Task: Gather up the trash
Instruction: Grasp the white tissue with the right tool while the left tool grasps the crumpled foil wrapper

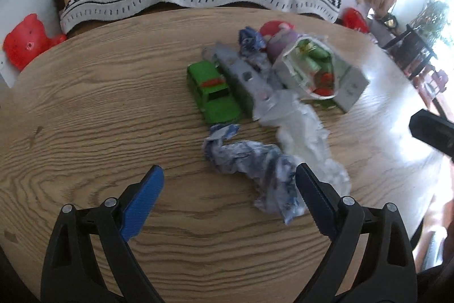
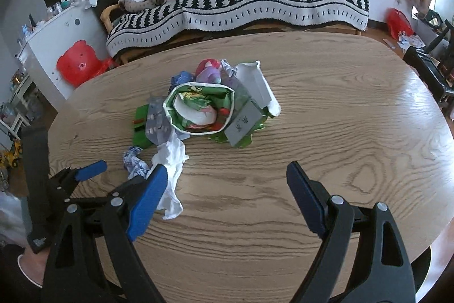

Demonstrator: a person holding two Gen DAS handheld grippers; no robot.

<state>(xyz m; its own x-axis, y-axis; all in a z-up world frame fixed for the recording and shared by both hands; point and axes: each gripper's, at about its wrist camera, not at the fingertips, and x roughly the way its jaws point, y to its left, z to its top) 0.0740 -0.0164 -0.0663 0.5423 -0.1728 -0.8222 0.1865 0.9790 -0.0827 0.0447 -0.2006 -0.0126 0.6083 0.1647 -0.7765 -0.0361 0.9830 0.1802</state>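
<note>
A crumpled blue-and-white wrapper [image 1: 249, 158] lies on the wooden table [image 1: 99, 104], just ahead of my left gripper [image 1: 229, 175], which is open and low over the table. White crumpled tissue [image 1: 306, 129] lies beside it. In the right wrist view the wrapper [image 2: 134, 161] and the tissue [image 2: 171, 161] lie at front left. My right gripper [image 2: 227, 175] is open and empty above bare table. An open green-and-white bag [image 2: 201, 110] holds trash at the table's middle; it also shows in the left wrist view [image 1: 312, 67]. The left gripper [image 2: 93, 169] shows at the left edge.
A green toy car [image 1: 212, 93], a grey carton [image 1: 247, 78] and a grey box [image 2: 244, 124] crowd the bag. A purple and red toy [image 2: 210, 70] lies behind it. A striped sofa [image 2: 241, 4] stands beyond the table. A red stool [image 2: 78, 64] stands at left.
</note>
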